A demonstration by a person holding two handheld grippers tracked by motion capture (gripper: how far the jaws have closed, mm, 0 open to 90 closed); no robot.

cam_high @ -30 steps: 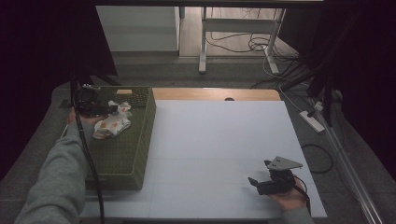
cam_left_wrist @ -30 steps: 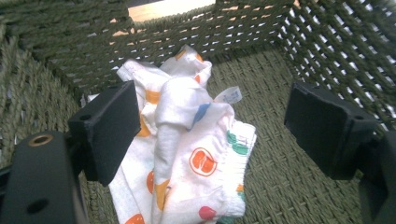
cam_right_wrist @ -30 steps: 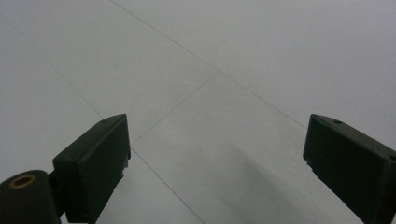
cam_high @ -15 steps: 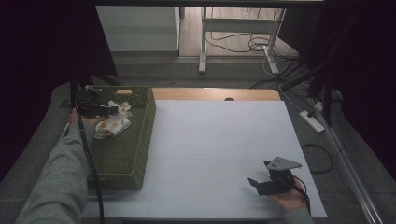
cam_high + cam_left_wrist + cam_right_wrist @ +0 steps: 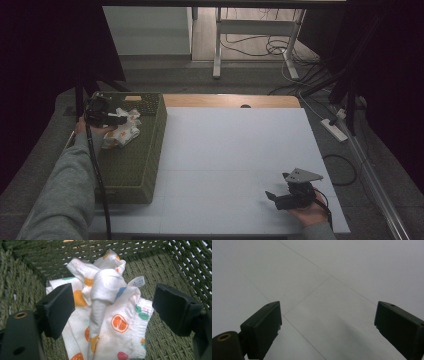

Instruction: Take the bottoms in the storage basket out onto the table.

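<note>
We observe the left gripper [image 5: 120, 119] positioned over the far end of a green woven basket [image 5: 145, 165], which stands at the left edge of the white tabletop [image 5: 230, 150]. In the left gripper view, its two black jaws stand spread wide, one on each side of a crumpled white garment [image 5: 110, 315]. The pads do not press on the cloth.

The garment lies on the basket floor, close to the far wall and its corner. It is printed with orange rounds plus blue, green and pink marks. A small white label [image 5: 138, 281] sticks up from its upper fold. In the high view, the same garment [image 5: 122, 132] appears as a pale bundle just beside the left gripper, inside the basket.

We note a black cable [image 5: 97, 170] trailing from the left gripper along the grey sleeve [image 5: 60, 200] toward the bottom of the high view.

The right gripper [image 5: 274, 196] rests in the person's hand at the near right part of the tabletop, well apart from the basket. In the right gripper view, its jaws are likewise spread, with bare white tabletop between them and nothing held. A grey three-cornered plate [image 5: 302, 175] sits on top of it.
</note>
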